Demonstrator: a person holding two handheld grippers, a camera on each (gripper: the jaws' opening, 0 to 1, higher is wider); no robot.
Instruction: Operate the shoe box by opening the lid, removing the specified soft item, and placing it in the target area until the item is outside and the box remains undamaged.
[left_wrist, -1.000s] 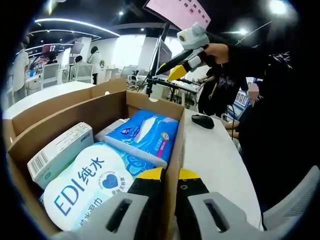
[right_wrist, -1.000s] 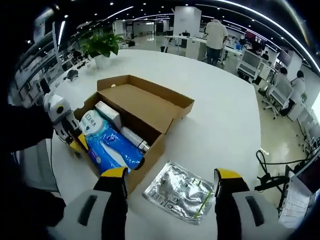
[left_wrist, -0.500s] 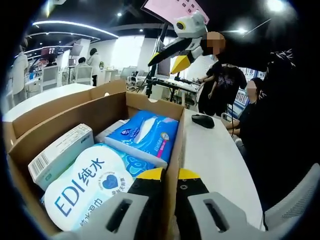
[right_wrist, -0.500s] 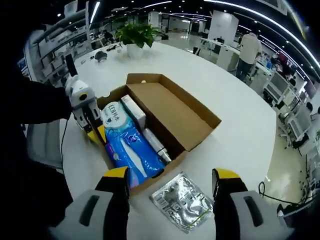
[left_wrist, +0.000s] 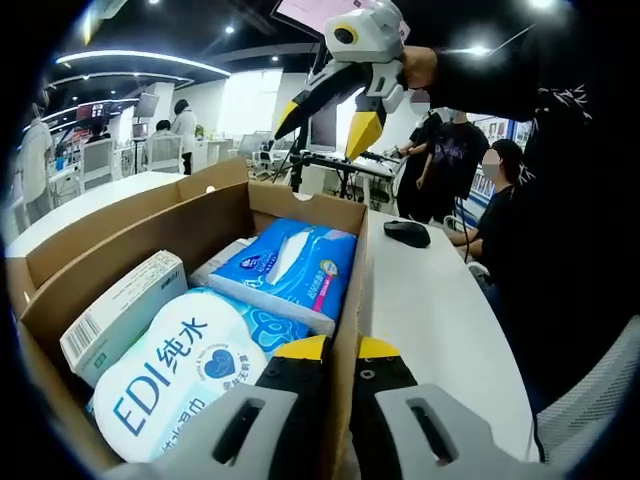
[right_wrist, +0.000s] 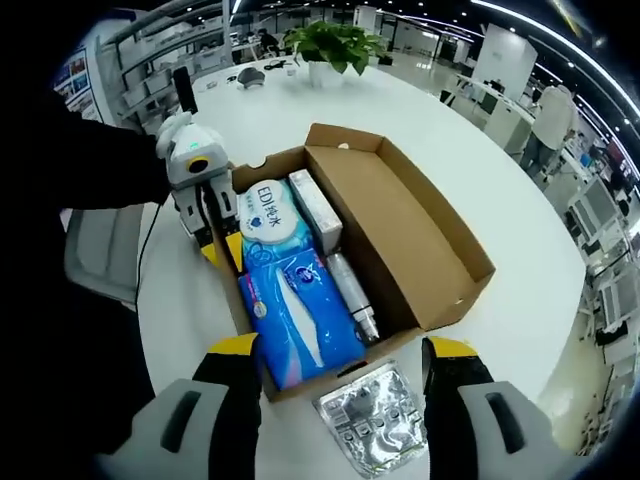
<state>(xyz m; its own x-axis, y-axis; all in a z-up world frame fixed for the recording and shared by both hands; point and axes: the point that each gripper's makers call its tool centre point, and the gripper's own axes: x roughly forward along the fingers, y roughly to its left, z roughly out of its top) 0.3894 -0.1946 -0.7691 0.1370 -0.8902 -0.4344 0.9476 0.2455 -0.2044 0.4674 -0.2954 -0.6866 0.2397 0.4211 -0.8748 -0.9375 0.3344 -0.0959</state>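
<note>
The cardboard shoe box (left_wrist: 200, 225) (right_wrist: 455, 250) stands open, its lid folded back flat. Inside lie a blue soft wipes pack (left_wrist: 290, 268) (right_wrist: 298, 320), a round white EDI pack (left_wrist: 175, 375) (right_wrist: 268, 211), a white carton (left_wrist: 120, 315) (right_wrist: 316, 210) and a silver tube (right_wrist: 352, 295). My left gripper (left_wrist: 340, 348) (right_wrist: 206, 200) is shut on the box's side wall, one jaw inside and one outside. My right gripper (right_wrist: 343, 352) (left_wrist: 322, 118) hangs open above the box, holding nothing.
A silver foil pouch (right_wrist: 375, 418) lies on the white table (right_wrist: 500, 180) beside the box's near end. A black mouse (left_wrist: 407, 233) sits on the table further off. A potted plant (right_wrist: 335, 45) stands at the far edge. People stand at desks behind.
My right gripper has swung over the box and now looks almost straight down into it; seen from the left, it has moved closer overhead. The left gripper has kept its hold.
</note>
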